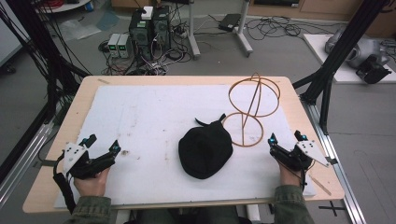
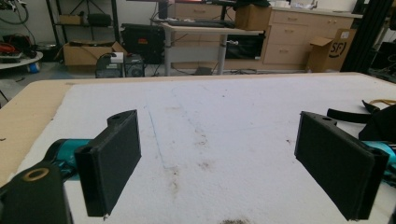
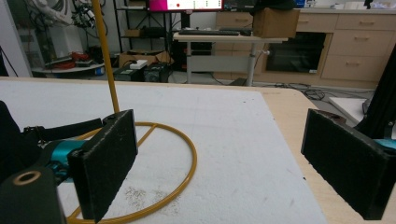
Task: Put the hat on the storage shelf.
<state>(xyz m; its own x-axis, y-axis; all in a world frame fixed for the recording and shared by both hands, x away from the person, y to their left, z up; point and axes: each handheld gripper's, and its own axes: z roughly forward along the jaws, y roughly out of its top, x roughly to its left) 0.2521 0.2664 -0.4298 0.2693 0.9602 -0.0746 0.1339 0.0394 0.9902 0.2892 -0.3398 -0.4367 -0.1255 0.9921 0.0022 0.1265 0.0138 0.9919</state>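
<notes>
A black cap [image 1: 206, 149] lies flat in the middle of the white mat [image 1: 149, 116]; its strap and edge show at the right of the left gripper view [image 2: 380, 121] and at the left of the right gripper view [image 3: 14, 140]. Behind and to the right of it stands a gold wire hat stand [image 1: 250, 107], whose base ring and post [image 3: 154, 163] lie just ahead of my right gripper. My left gripper [image 1: 101, 143] rests near the mat's front left, open, with nothing between its pads [image 2: 112, 163]. My right gripper [image 1: 286, 138] sits at the front right, open and empty.
The wooden table [image 1: 84, 88] edges the mat on all sides. Beyond the far edge are computer towers [image 1: 149, 28], cables and desk legs on the floor. Black frame struts [image 1: 331, 65] rise at the right.
</notes>
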